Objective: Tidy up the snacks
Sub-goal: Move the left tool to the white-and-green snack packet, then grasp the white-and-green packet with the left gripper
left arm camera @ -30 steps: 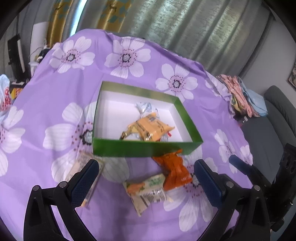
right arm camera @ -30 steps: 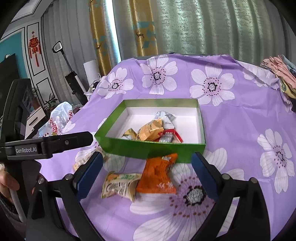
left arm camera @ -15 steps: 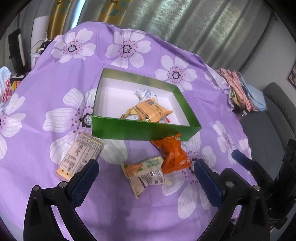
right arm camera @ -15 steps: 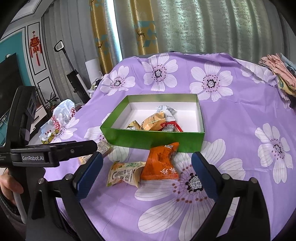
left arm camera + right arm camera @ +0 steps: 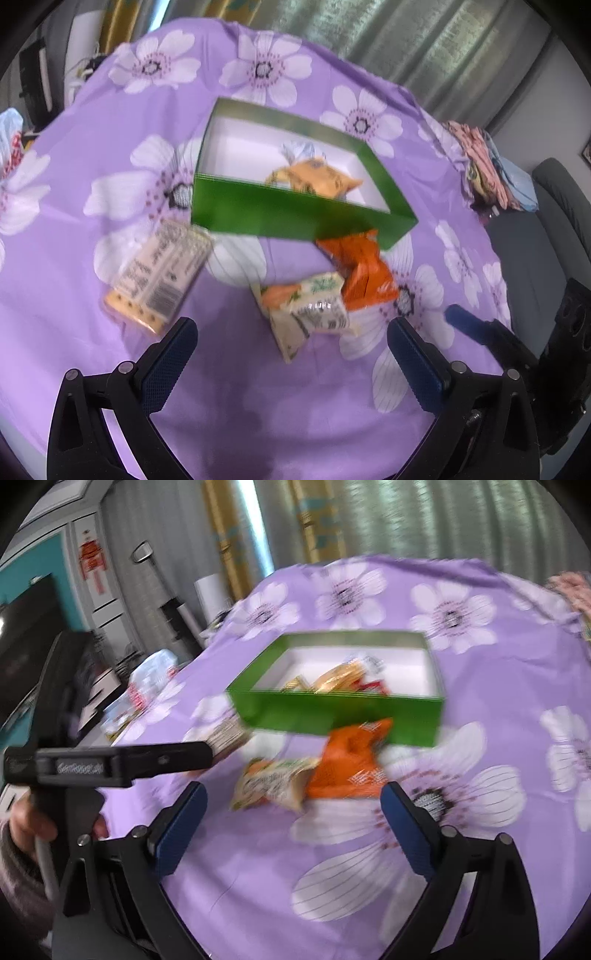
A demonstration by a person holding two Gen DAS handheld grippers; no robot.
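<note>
- Left gripper [image 5: 291, 354]: jaws wide apart, nothing between, above purple flowered cloth [image 5: 74, 229].
- Right gripper [image 5: 291, 821]: jaws apart and closing, nothing between.
- Orange packet [image 5: 347, 764] touching green box [image 5: 332, 716] front wall, beside pale packet [image 5: 273, 781].
- Flat barcode packet [image 5: 159, 280] lying left of those two.
- Several snacks [image 5: 317, 179] inside box.

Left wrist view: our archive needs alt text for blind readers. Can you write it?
Three snack packets lie on a purple flowered cloth before an open green box already holding snacks: an orange packet, a pale green-and-orange one, and a flat cream one. The left gripper is open, empty.
</note>
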